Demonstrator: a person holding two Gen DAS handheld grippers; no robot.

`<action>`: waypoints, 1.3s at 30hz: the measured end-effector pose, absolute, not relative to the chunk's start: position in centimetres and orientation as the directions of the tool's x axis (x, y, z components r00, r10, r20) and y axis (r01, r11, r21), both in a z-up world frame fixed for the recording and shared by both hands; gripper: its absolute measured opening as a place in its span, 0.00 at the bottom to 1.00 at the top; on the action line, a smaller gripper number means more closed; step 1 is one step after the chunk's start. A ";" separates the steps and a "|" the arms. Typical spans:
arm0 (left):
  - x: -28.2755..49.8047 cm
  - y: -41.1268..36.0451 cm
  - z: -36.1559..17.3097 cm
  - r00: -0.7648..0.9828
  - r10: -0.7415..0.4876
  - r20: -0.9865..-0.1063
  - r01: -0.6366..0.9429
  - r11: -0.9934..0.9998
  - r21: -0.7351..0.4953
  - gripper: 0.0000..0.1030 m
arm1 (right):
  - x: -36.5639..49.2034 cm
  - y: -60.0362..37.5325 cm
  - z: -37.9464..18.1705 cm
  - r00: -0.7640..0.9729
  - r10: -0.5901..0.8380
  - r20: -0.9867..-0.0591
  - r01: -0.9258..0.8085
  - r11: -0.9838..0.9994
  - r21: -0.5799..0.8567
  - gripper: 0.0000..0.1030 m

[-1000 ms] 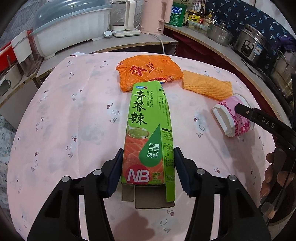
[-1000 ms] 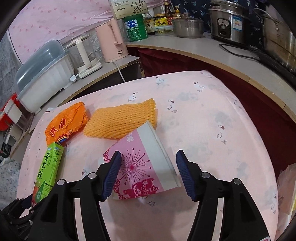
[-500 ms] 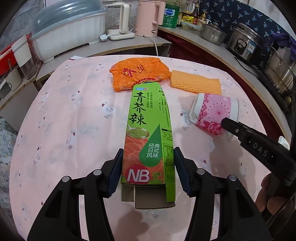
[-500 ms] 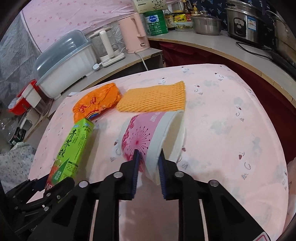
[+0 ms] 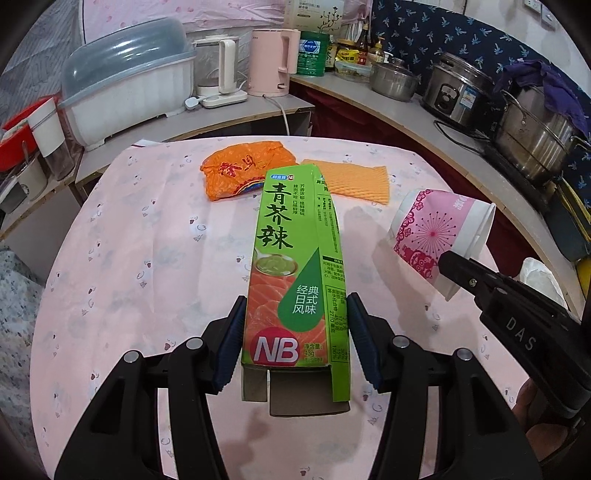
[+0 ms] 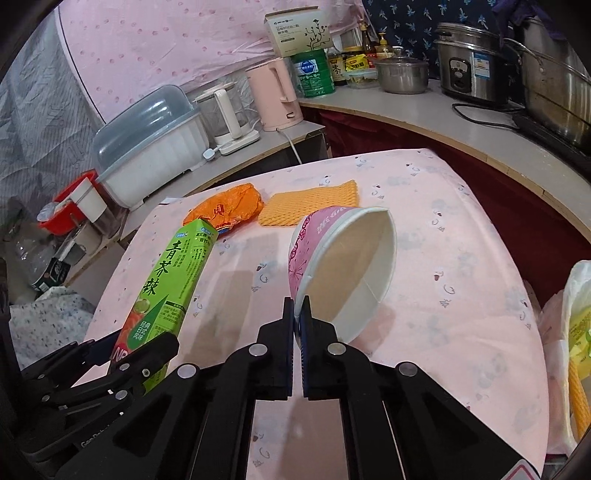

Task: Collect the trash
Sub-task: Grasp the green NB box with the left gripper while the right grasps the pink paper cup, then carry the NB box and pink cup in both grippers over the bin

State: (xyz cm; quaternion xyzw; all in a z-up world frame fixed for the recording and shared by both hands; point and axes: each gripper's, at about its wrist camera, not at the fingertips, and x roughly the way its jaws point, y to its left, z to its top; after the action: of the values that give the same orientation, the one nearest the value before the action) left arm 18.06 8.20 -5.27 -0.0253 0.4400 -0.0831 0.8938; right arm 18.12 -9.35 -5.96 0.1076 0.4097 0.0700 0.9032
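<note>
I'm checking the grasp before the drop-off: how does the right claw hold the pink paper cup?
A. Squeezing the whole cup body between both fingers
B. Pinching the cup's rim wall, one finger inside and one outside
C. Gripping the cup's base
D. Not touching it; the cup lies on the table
B: in the right wrist view the right claw is nearly closed on the thin rim of the pink paper cup, which is lifted and tilted above the pink tablecloth.

Pink patterned cloth [image 5: 110, 258] covers the surface. Behind it, a curved counter [image 6: 461, 122] carries a pink kettle [image 5: 273, 62], steel pots [image 5: 458, 92] and a lidded dish rack [image 5: 125, 92]. Dark blue floral wall [image 5: 443, 33].
</note>
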 end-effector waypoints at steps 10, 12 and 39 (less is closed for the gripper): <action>14.5 3.2 -2.3 0.622 -0.227 -0.749 0.228 0.968 -0.104 0.50 | 12.9 -14.7 -3.5 0.711 0.150 -0.686 0.047 0.964 0.260 0.03; 13.8 1.8 -1.9 0.623 -0.239 -0.745 0.253 0.963 -0.097 0.50 | 11.9 -15.9 -3.2 0.720 0.135 -0.681 0.068 0.962 0.263 0.03; 8.3 -19.6 -3.0 0.483 -0.416 -0.770 0.605 0.795 -0.049 0.50 | 1.3 -34.8 -5.9 0.712 -0.129 -0.690 0.446 0.842 0.304 0.03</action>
State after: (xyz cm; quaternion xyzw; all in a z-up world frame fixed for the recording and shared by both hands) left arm 8.27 -19.56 -2.97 0.1150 0.4110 -0.2989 0.8535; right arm 1.34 -34.81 -5.88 0.2309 0.3436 -0.1603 0.8961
